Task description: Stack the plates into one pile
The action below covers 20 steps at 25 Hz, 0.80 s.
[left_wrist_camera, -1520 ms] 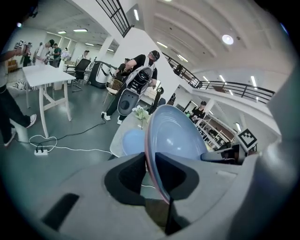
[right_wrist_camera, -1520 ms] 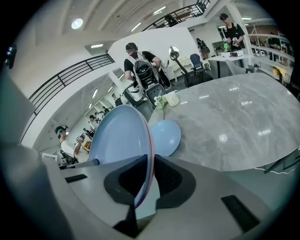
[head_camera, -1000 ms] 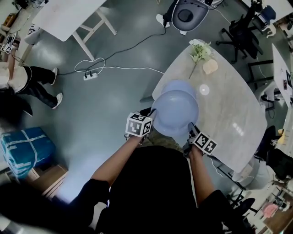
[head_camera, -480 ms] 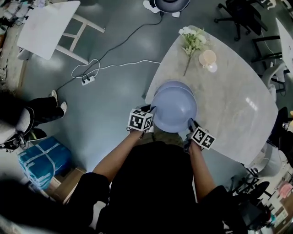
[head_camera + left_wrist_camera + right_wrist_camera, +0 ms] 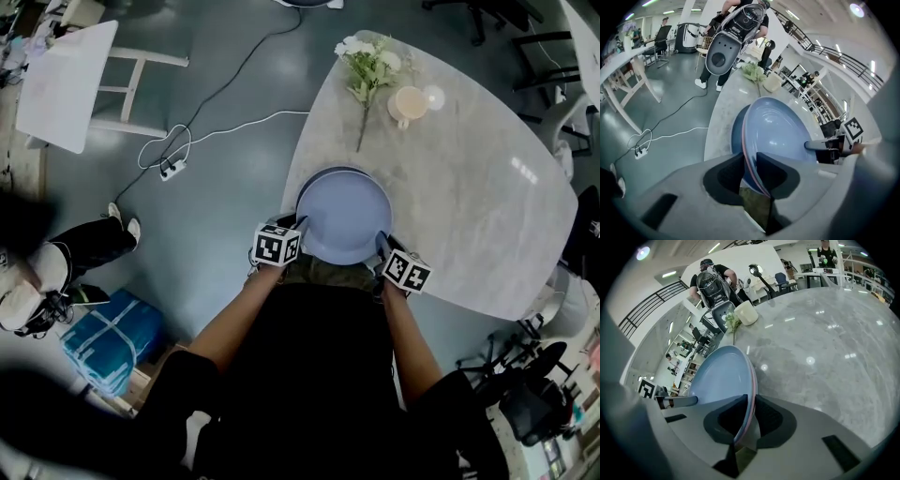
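The person wears a black short-sleeved top [image 5: 309, 375] and olive-brown trousers [image 5: 328, 272]. The left claw [image 5: 749, 155] and the right claw [image 5: 751, 398] are grey, each with dark notched pads [image 5: 727, 176] and a cube [image 5: 277, 246] of black-and-white square markers. The left claw's jaws are opening, with the plate [image 5: 778, 131] rim between them.

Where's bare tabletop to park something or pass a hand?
Free: the marble right of the blue plates, out to the right edge of the table, and the band between the plates and the cup. Crowded: the far corner with the flowers and cup, and the near edge under the plates.
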Available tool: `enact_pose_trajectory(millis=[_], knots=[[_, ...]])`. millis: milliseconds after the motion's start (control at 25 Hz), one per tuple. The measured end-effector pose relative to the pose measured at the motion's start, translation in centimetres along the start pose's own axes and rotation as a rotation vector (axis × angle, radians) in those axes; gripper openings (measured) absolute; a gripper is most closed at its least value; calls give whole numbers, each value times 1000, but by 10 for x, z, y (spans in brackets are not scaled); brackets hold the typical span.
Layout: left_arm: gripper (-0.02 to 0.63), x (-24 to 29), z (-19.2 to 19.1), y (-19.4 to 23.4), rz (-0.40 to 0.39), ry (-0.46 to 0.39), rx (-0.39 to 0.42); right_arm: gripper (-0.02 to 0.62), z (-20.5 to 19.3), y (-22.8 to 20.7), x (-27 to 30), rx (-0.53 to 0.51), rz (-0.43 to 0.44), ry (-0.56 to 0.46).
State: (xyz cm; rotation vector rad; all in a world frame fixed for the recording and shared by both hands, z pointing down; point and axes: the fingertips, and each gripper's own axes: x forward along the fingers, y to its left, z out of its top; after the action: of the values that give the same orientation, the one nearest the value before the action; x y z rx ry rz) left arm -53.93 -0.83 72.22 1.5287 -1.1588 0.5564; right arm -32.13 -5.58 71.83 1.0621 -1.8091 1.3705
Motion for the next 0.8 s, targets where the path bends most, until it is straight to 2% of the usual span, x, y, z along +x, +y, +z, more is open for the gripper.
enact_pose_trajectory(millis=[160, 320, 440, 560, 680, 800], knots=[[92, 5, -2, 6, 4, 20, -5, 44, 2, 1, 9, -47, 0, 9], [95, 1, -7, 7, 3, 41, 23, 44, -3, 3, 8, -25, -11, 2], [97, 5, 4, 8, 4, 46, 52, 44, 3, 2, 10, -24, -12, -19], [98, 4, 3, 12, 16, 42, 21, 44, 2, 2, 12, -22, -22, -32], [105, -1, -1, 12, -7, 56, -26, 44, -1, 1, 10, -3, -46, -45], [140, -2, 4, 9, -26, 68, 6, 46, 4, 0, 10, -4, -65, -65]])
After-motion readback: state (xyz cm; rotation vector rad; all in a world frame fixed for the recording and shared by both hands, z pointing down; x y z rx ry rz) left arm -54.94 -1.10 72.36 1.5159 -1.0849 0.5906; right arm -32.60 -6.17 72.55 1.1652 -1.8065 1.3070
